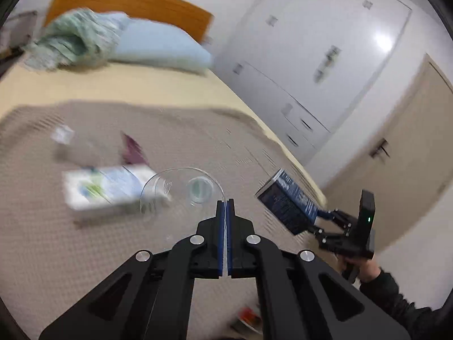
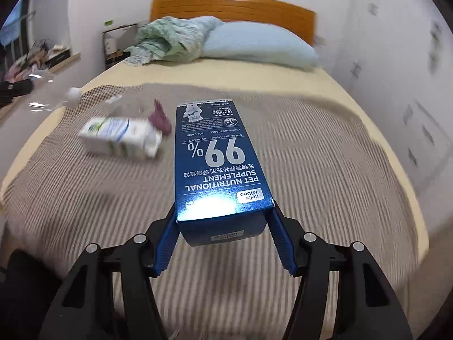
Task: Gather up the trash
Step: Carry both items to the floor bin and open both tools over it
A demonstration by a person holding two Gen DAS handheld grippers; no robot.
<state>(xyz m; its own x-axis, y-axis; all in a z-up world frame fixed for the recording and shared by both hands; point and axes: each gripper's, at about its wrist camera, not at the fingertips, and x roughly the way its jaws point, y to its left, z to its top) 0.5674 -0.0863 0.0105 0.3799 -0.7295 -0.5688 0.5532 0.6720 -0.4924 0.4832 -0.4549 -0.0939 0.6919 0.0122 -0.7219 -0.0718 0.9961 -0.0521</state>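
My left gripper [image 1: 226, 202] is shut on the rim of a clear plastic cup [image 1: 181, 189], held above the bed. My right gripper [image 2: 223, 243] is shut on a blue pet-supplement box [image 2: 218, 158]; the box also shows in the left wrist view [image 1: 286, 201], with the right gripper [image 1: 325, 221] behind it. A white and green carton [image 1: 104, 189] lies on the grey blanket, also in the right wrist view [image 2: 121, 137]. A purple wrapper [image 1: 133, 150] lies beyond it, seen too in the right wrist view [image 2: 160, 119]. A clear plastic bottle [image 1: 70, 144] lies left, blurred.
The bed has a grey blanket [image 2: 311, 170], a blue pillow [image 2: 260, 45], a green crumpled cloth [image 2: 170, 39] and a wooden headboard [image 2: 232, 8]. White wardrobe doors [image 1: 325, 56] stand to the right. A cluttered ledge [image 2: 36, 59] runs along the left wall.
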